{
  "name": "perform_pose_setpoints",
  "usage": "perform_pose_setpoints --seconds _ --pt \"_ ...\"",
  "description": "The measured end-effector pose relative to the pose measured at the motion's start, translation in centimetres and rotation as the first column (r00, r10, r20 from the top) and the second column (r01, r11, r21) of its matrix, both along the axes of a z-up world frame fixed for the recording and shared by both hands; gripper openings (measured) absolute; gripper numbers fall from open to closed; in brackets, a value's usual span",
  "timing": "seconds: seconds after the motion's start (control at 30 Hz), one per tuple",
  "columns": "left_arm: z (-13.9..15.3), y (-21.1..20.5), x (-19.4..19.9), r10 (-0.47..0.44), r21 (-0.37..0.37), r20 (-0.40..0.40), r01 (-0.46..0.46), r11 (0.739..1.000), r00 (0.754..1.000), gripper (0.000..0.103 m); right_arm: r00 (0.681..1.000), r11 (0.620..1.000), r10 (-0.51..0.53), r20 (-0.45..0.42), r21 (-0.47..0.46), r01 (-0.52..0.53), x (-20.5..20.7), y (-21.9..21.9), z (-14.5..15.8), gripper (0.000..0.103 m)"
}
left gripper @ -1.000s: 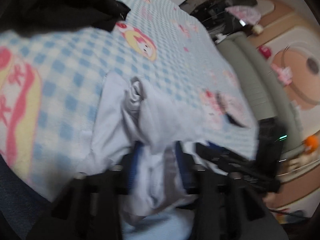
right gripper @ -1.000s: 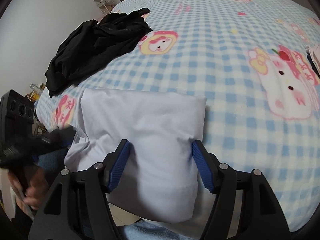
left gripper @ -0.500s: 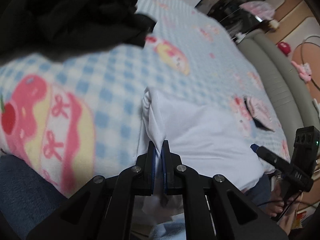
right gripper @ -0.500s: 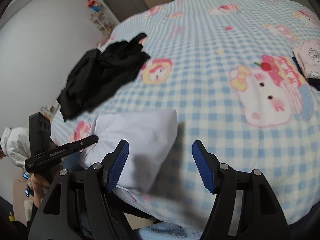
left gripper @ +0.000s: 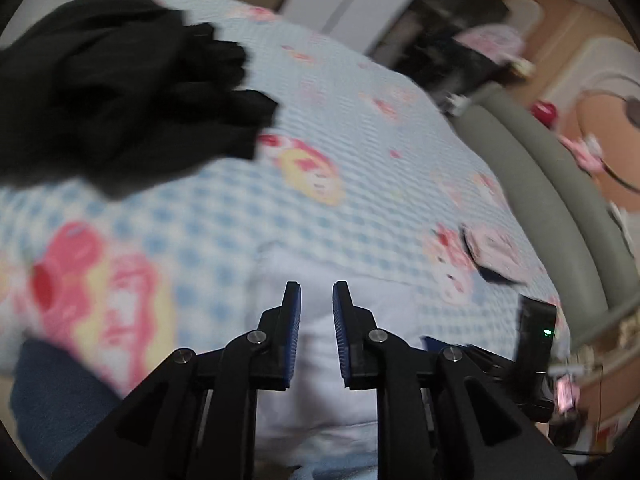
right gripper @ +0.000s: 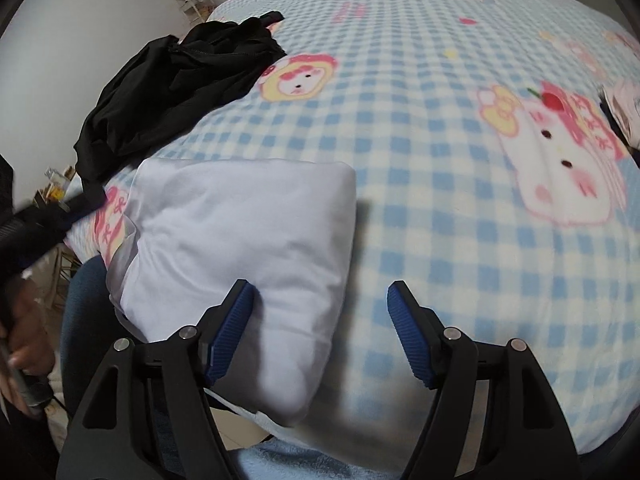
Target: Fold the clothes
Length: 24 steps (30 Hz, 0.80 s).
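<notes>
Folded white garment lying flat near the front edge of the bed, on the blue-and-white checked blanket with pink cartoon prints; one loose layer of white cloth sticking out along the left side in the right wrist view. Seen again, blurred, under the fingers in the left wrist view.

Left gripper hovering over that white garment, jaws parted by a narrow gap and opening, with no cloth pinched between the blue pads; bare white fabric visible through the gap.

Right gripper poised over the near right corner of the garment, jaws wide apart and opening, left pad over the cloth, right pad over the checked blanket, no fold pressed between them.

Further back on the left, a crumpled black garment heaped on the blanket, well apart from the white one. Far right, a small folded pink piece near the blanket's edge. At the lower left of the right wrist view, a hand wrapped round a dark grip. Beyond the bed in the left wrist view, a grey padded bed rail.
</notes>
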<state>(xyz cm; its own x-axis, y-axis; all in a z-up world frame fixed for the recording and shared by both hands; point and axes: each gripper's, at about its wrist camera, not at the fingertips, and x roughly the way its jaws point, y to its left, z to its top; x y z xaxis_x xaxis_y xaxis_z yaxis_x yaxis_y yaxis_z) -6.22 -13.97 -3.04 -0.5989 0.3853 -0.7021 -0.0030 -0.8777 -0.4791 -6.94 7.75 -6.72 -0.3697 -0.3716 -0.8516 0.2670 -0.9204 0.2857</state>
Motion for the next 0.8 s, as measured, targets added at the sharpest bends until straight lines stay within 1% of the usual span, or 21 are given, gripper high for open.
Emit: perform_pose_setpoints --seconds 0.07,0.1,0.17,0.2,0.23,0.3,0.33,0.4,0.43,0.47,0.53,0.6,0.63,0.67,0.7,0.77,0.8 --pt "-1.6 1.7 -1.6 -0.052 -0.048 0.063 0.055 0.997 0.997 0.018 1.000 1.000 0.012 -0.002 0.008 -0.012 0.1 -0.4 -0.2 0.070" --pt "-2.8 1.6 -1.9 -0.044 -0.068 0.128 0.053 0.996 0.991 0.018 1.000 1.000 0.016 -0.010 0.016 -0.016 0.2 -0.5 -0.1 0.070" --pt "-5.2 1.2 -2.3 -0.023 -0.106 0.254 0.051 0.993 0.967 0.016 1.000 1.000 0.016 -0.026 0.027 -0.015 0.2 -0.2 0.3 0.070" --pt "-5.1 0.3 -1.8 -0.016 -0.076 0.242 0.036 0.996 0.970 0.016 0.999 1.000 0.003 -0.034 0.030 -0.002 0.2 0.4 0.6 0.071" --pt "-4.7 -0.6 -1.2 0.007 -0.065 0.241 0.009 0.998 0.971 0.016 0.999 0.999 -0.009 -0.039 0.035 0.011 0.1 1.1 0.9 0.072" --pt "-3.7 -1.6 -0.1 0.080 -0.130 0.229 -0.051 0.990 0.970 0.017 0.999 0.999 -0.019 -0.036 0.049 0.021 -0.1 1.7 0.9 0.074" --pt "-3.2 -1.9 0.5 0.078 -0.103 0.202 -0.058 0.993 0.976 0.019 0.999 0.998 -0.021 -0.033 0.056 0.023 -0.3 1.9 0.9 0.075" --pt "-2.1 -2.5 1.6 0.076 -0.046 0.147 -0.070 0.997 0.986 0.019 0.999 0.998 -0.025 -0.028 0.065 0.026 -0.4 1.8 0.7 0.075" --pt "-1.8 -2.6 2.2 0.043 0.045 0.118 -0.049 0.998 0.992 0.023 0.999 0.998 -0.022 -0.025 0.057 0.024 -0.5 1.6 0.6 0.075" --pt "-1.6 -2.3 2.6 0.013 0.096 0.101 -0.023 0.995 0.995 0.030 1.000 0.999 -0.021 -0.020 0.046 0.022 -0.5 1.4 0.4 0.075" --pt "-2.1 -1.2 2.8 -0.043 0.109 0.107 0.031 0.994 0.993 0.034 1.000 1.000 -0.017 -0.004 0.018 0.017 -0.4 1.1 0.1 0.075" --pt "-3.9 -0.1 2.3 -0.037 0.006 0.205 0.037 0.999 0.978 0.034 1.000 1.000 -0.003 -0.006 0.022 0.003 -0.2 0.7 -0.1 0.075" --pt "-4.7 -0.3 2.2 -0.020 -0.024 0.250 0.027 0.999 0.968 0.027 1.000 1.000 0.005 -0.011 0.029 -0.005 -0.1 0.5 -0.2 0.075" --pt "-4.9 -0.6 2.2 0.000 -0.020 0.263 0.005 1.000 0.965 0.019 1.000 0.999 0.012 -0.012 0.033 -0.012 0.0 0.4 -0.3 0.076" --pt "-5.1 -1.0 2.1 0.020 -0.017 0.275 -0.016 1.000 0.961 0.018 1.000 0.999 0.013 -0.006 0.034 -0.013 0.1 0.6 -0.3 0.077" --pt "-4.1 -0.7 2.1 0.060 -0.107 0.246 -0.034 0.994 0.967 0.019 1.000 0.999 -0.016 -0.003 0.035 0.016 0.3 1.6 0.1 0.078" --pt "-3.4 -0.5 2.3 0.065 -0.115 0.193 -0.044 0.992 0.979 0.020 0.999 0.999 -0.033 -0.009 0.038 0.033 0.6 2.2 0.5 0.078"
